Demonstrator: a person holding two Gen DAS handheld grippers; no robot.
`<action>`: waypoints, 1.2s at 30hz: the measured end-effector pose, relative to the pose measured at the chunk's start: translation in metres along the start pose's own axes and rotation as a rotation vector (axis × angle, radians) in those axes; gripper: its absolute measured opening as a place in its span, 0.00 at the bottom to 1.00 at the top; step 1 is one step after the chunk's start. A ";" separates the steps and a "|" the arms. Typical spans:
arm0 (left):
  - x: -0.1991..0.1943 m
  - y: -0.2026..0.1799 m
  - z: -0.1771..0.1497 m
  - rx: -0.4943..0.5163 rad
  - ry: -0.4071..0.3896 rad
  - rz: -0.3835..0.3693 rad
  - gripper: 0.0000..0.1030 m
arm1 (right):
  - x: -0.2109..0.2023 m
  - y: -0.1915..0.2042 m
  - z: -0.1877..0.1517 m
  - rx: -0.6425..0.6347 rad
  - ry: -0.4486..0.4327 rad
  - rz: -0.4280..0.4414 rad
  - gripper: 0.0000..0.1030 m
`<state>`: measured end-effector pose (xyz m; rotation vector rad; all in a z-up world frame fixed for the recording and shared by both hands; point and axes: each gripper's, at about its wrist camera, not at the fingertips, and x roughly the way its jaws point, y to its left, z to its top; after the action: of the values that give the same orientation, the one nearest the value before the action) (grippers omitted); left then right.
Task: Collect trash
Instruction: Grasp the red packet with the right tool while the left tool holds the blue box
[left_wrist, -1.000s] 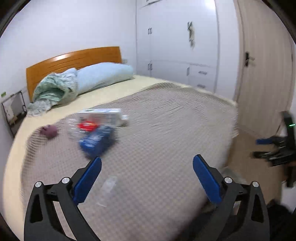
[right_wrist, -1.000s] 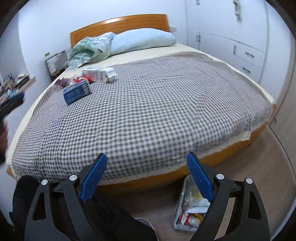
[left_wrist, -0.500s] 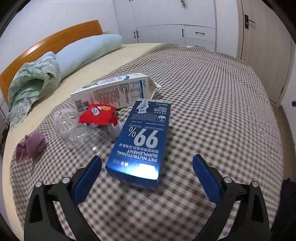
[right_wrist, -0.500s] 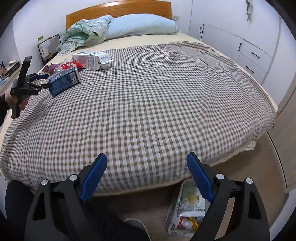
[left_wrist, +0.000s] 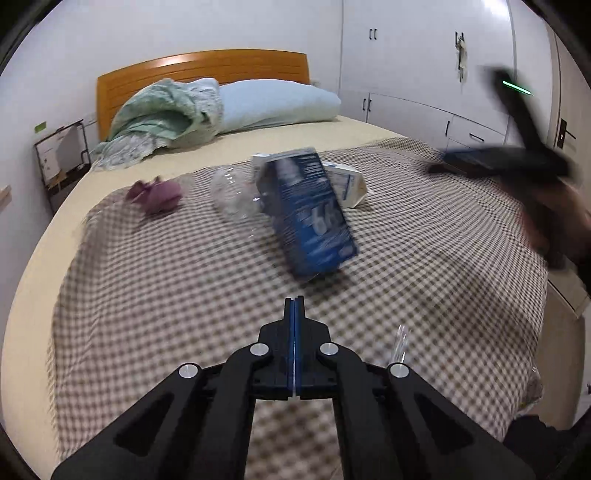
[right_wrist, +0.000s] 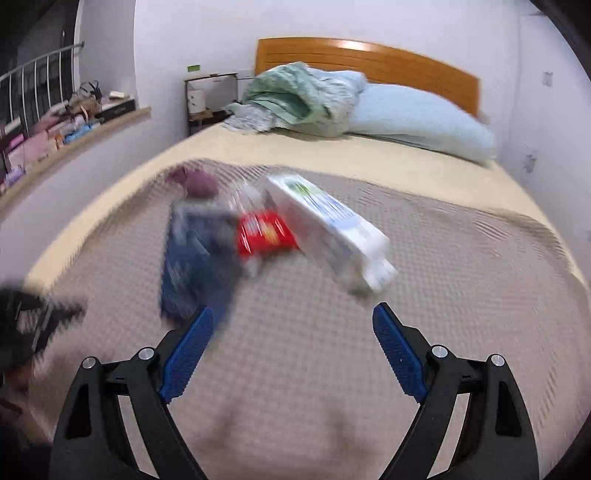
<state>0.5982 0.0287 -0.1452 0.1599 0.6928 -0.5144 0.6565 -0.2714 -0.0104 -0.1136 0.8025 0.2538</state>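
The left tongs are clenched, the two blue pads pressed flat together with nothing between them, and they hang low over the checked blanket on the bed. The right tongs are released, pads spread wide, holding nothing.

Taking the blue box as the landmark: it lies on the blanket straight ahead of the left tongs, apart from their tips, its near end seeming to lift off the cloth, though blur makes that unsure. In the right wrist view the same box sits ahead and to the left, its near end just above the left pad; whether it touches the pad cannot be told through the blur.

Behind the blue box and touching it lies a white carton on its side. A clear plastic bottle lies just left of the box. A red wrapper sits between the box and the carton, seen only from the right wrist. A purple crumpled cloth lies further left, well apart from the box.

Beyond the box, at the wooden headboard, are a pale blue pillow and a bunched green quilt.
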 end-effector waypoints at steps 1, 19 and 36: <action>-0.003 0.004 -0.003 0.002 0.014 -0.017 0.00 | 0.019 -0.002 0.015 0.030 0.011 0.021 0.82; 0.191 -0.056 0.080 -0.324 0.207 0.383 0.59 | -0.030 -0.049 0.003 0.237 -0.008 -0.045 0.82; -0.041 0.035 -0.039 -0.590 0.087 0.352 0.57 | 0.158 0.074 0.054 -0.170 0.087 -0.050 0.66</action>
<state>0.5670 0.0874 -0.1489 -0.2492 0.8535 0.0458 0.7800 -0.1604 -0.0878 -0.3057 0.8622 0.2715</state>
